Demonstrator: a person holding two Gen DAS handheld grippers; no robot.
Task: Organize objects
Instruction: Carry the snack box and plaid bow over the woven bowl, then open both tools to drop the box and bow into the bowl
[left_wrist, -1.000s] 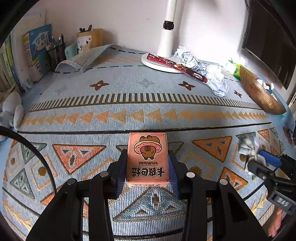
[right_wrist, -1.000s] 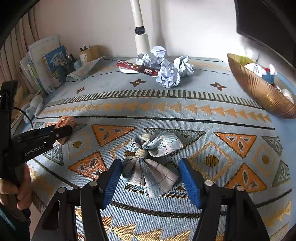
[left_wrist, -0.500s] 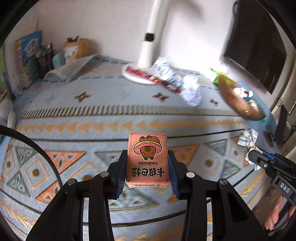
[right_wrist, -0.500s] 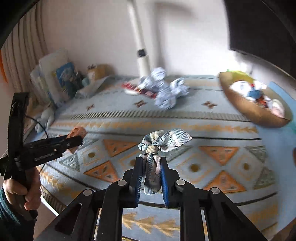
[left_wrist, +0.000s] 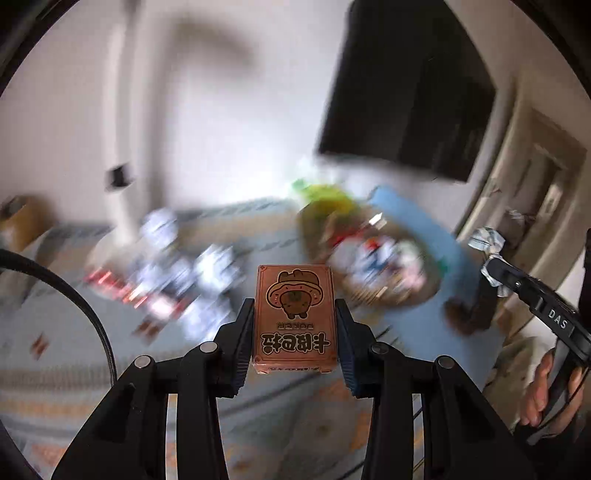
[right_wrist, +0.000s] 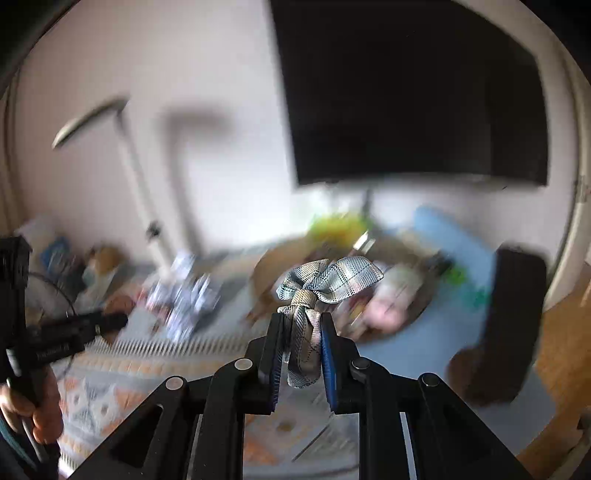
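Left fingers: the left gripper (left_wrist: 294, 328) is closed on the pink card box (left_wrist: 294, 319); one blue pad presses each long side of the box.
Card box: it stands upright between the fingers and is lifted clear of the patterned cloth; its face with the cartoon animal and the printed characters is turned to the camera, upside down in this view.
Right fingers: the right gripper (right_wrist: 300, 345) is closed tight on the plaid bow (right_wrist: 325, 280).
Plaid bow: the fingers pinch its tails just under the knot; the loops spread out above the fingertips, and the ends hang down between the pads.
Right gripper in the left view: at the far right edge, with the bow at its tip, and a hand (left_wrist: 550, 391) around its handle.
Left gripper in the right view: at the left edge, held by a hand (right_wrist: 31, 410).
Worktop: a patterned cloth (left_wrist: 55, 387) in blue and orange covers it, blurred below both grippers.
Gold bowl (left_wrist: 391, 266): far on the worktop, right of centre, with mixed things inside; too blurred to name them.
Crumpled paper (left_wrist: 207, 269): far left of the bowl, beside the white lamp pole (left_wrist: 125, 147).
Wall: a dark screen (right_wrist: 406, 92) hangs above the bowl.
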